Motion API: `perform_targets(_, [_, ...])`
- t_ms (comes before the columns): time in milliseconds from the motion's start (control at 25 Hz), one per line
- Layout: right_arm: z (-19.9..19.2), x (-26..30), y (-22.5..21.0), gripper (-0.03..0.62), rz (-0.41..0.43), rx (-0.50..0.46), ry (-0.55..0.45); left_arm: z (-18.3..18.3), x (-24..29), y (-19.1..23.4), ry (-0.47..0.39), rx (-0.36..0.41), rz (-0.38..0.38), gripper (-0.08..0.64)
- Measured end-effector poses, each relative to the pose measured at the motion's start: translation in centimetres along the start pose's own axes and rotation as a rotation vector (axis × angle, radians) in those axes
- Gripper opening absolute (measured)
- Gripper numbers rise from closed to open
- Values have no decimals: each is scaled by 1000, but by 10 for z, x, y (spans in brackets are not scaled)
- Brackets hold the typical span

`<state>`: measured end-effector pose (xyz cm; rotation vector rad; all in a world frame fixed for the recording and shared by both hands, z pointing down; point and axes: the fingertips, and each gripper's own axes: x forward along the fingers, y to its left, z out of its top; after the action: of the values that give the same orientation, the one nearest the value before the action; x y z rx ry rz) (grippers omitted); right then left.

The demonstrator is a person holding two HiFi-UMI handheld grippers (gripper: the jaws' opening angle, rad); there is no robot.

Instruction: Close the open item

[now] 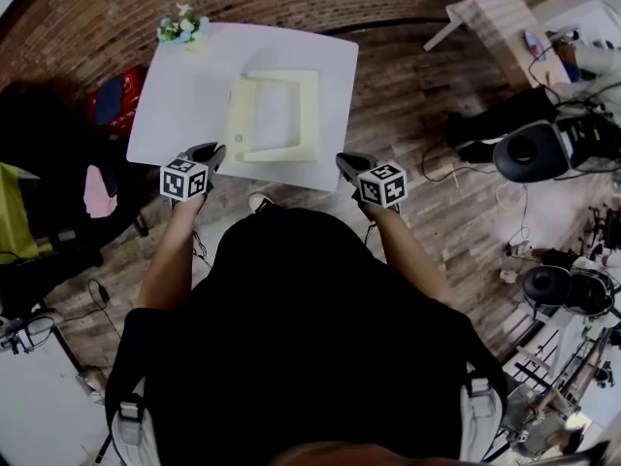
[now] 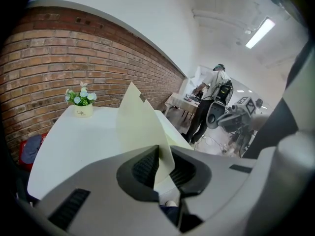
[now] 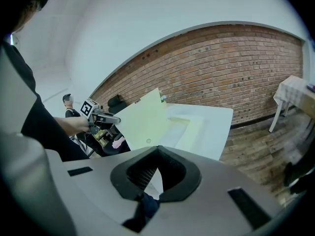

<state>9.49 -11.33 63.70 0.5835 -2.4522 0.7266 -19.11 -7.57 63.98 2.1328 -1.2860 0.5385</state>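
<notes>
"Tongs?"

"The left gripper (image 2: 165,154) has its tongs clenched on the raised cover (image 2: 140,117) of the pale folder (image 1: 277,115). The right gripper (image 3: 157,149) has its tongs pressed together at the cover's other corner. Whether they catch it is unclear."

"Folder?"

"On the white table (image 1: 184,95), twelve o'clock. A flowerpot (image 1: 181,27) stands beyond at eleven."

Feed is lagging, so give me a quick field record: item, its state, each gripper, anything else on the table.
item: pale yellow folder on the white table
state: open, cover raised
left gripper: shut on the cover's edge
right gripper: shut, empty, by the table's near edge
other: flower pot at the far corner
</notes>
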Motion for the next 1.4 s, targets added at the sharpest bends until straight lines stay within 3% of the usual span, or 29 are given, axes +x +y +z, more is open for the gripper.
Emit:
perform_targets(640, [-5,10,-5,20,0,25,5,5,29,-24,40,-6,-74,41])
perform_targets(1400, [-14,2,-26,20,-18,68,1,10,78,-70,139,63,-194,48])
